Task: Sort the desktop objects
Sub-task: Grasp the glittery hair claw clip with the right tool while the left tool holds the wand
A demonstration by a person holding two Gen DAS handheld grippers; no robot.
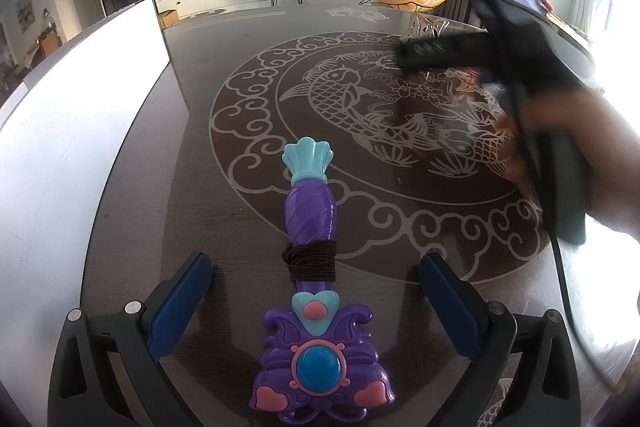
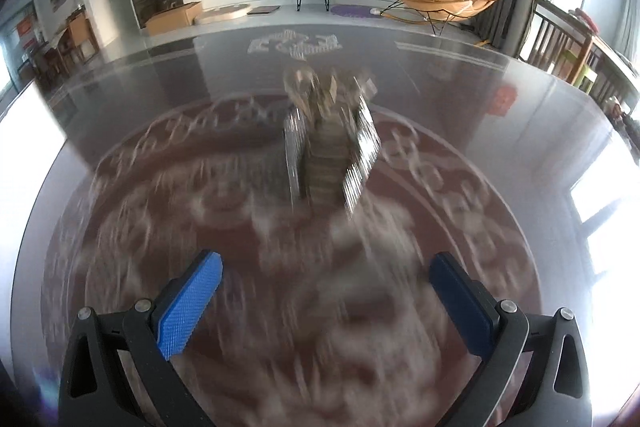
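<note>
The tabletop (image 1: 248, 51) looks glossy and glass-smooth, mirroring the room. On it lies a toy wand (image 1: 310, 267) of shiny moulded plastic, its handle wound with matt dark elastic cord (image 1: 310, 261). Beyond the wand, a silvery comb-toothed tiara (image 2: 332, 139) gleams like metal.

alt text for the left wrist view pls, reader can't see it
A purple toy wand, dark cord wound around its handle, lies on a dark table between the open left claw. At right, a hand holds the blurred right claw above the table's fish pattern; a white board sits left.
</note>
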